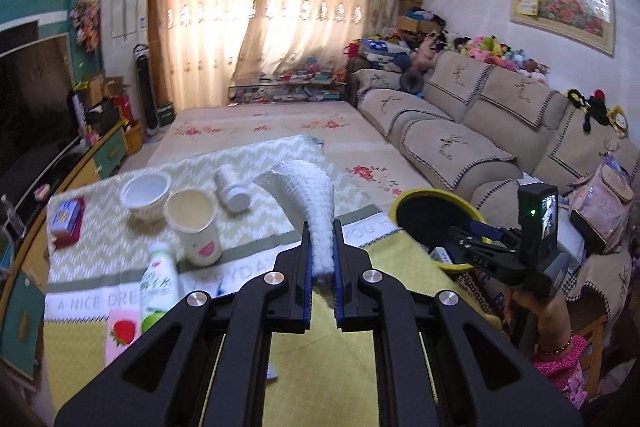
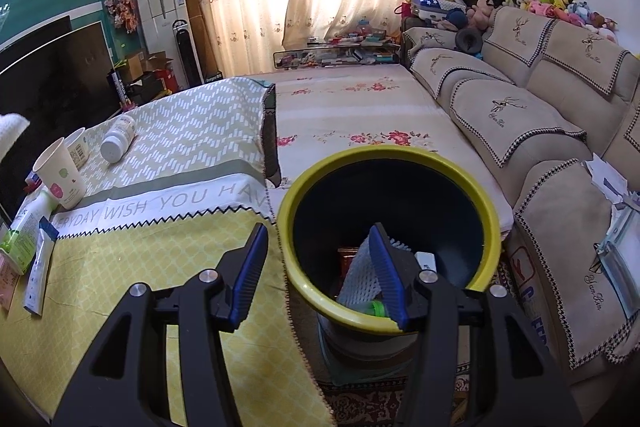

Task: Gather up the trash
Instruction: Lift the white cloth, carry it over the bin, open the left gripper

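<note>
Left tongs (image 1: pixel 322 247) clamp our foam sleeve (image 1: pixel 308 199) — the bin (image 1: pixel 404 197) lies at two o'clock; right tongs (image 2: pixel 320 267) hang apart.

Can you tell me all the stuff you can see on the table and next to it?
foam net sleeve: one, white, clamped in the left gripper above the table
paper cups: two, cream and white, upright, far left of the table
pill bottle: one, white, lying on its side beyond the cups
drink bottle: one, white and green, at the table's left edge
small box: one, red and blue, far left corner
trash bin: one, yellow rim, dark inside, beside the table, trash already in it
sofa: one, beige, right of the bin
left gripper: shut on the sleeve
right gripper: open, at the bin's rim
</note>
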Demonstrator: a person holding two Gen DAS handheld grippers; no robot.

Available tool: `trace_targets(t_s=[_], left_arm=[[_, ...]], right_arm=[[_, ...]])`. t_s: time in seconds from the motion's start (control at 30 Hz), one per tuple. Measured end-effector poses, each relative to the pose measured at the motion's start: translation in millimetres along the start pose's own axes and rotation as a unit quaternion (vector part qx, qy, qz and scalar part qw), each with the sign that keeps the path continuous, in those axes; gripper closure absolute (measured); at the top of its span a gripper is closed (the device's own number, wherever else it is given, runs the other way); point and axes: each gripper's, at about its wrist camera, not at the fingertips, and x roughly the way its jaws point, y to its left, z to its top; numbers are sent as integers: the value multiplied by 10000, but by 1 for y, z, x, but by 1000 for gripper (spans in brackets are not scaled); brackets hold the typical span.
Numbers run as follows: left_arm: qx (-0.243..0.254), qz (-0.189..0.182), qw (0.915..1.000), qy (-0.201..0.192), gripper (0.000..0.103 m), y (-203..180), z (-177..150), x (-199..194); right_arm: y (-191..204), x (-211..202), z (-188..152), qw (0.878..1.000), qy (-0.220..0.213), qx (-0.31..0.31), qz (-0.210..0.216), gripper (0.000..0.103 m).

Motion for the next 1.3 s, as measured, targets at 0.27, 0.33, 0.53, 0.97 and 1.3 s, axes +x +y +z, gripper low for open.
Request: trace_targets(t_s=[0.27, 0.33, 0.53, 0.97, 1.3], left_arm=[[397, -696, 9964, 290, 94, -57, 19, 47], [466, -874, 9942, 428, 94, -71, 23, 67], [893, -1387, 9832, 780, 94, -134, 34, 140], [916, -1251, 9816, 1112, 33, -206, 42, 274], [238, -953, 9943, 416, 11, -128, 27, 154]], right_arm=[[-38, -23, 2, 9984, -215, 208, -484, 50], [-51, -30, 2, 9971, -285, 274, -652, 49], [-85, -42, -1, 9930, -367, 547, -977, 48], [-116, -37, -10, 9908, -261, 830, -1041, 46], [-82, -25, -12, 9953, -104, 556, -790, 46]])
